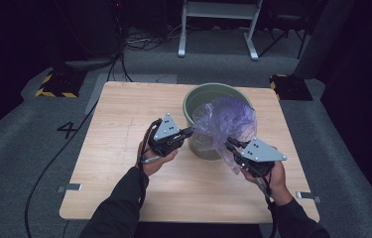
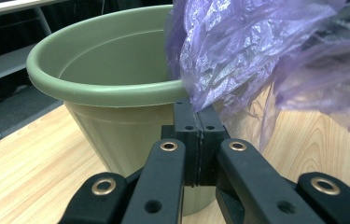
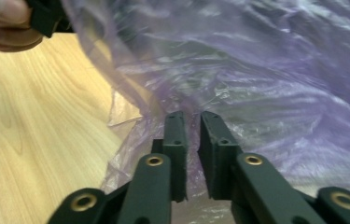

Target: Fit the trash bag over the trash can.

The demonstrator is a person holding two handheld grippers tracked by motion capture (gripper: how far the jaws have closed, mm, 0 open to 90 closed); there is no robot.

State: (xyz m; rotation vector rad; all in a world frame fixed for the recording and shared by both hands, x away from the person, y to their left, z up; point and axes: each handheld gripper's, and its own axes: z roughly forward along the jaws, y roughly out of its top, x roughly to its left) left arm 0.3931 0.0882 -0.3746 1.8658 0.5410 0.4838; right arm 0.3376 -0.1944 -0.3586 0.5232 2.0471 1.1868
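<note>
A green plastic pot (image 1: pixel 199 92) stands on the far middle of the wooden table (image 1: pixel 119 134). A crumpled purple plastic bag (image 1: pixel 225 120) hangs over its near right rim and down its front. My left gripper (image 1: pixel 189 132) is at the pot's near left side, shut on the edge of the bag (image 2: pixel 256 46) just beside the pot's rim (image 2: pixel 107 93). My right gripper (image 1: pixel 230 144) is at the bag's lower right. In the right gripper view its jaws (image 3: pixel 192 119) stand almost together with a fold of the bag's film (image 3: pixel 256 70) pinched between them.
Table edges run close on the right and near sides. Beyond the table lie grey carpet, cables, a white frame (image 1: pixel 218 25) and yellow-black striped weights (image 1: pixel 57 84). The hand (image 3: pixel 4 23) holding the left gripper shows at the top left of the right gripper view.
</note>
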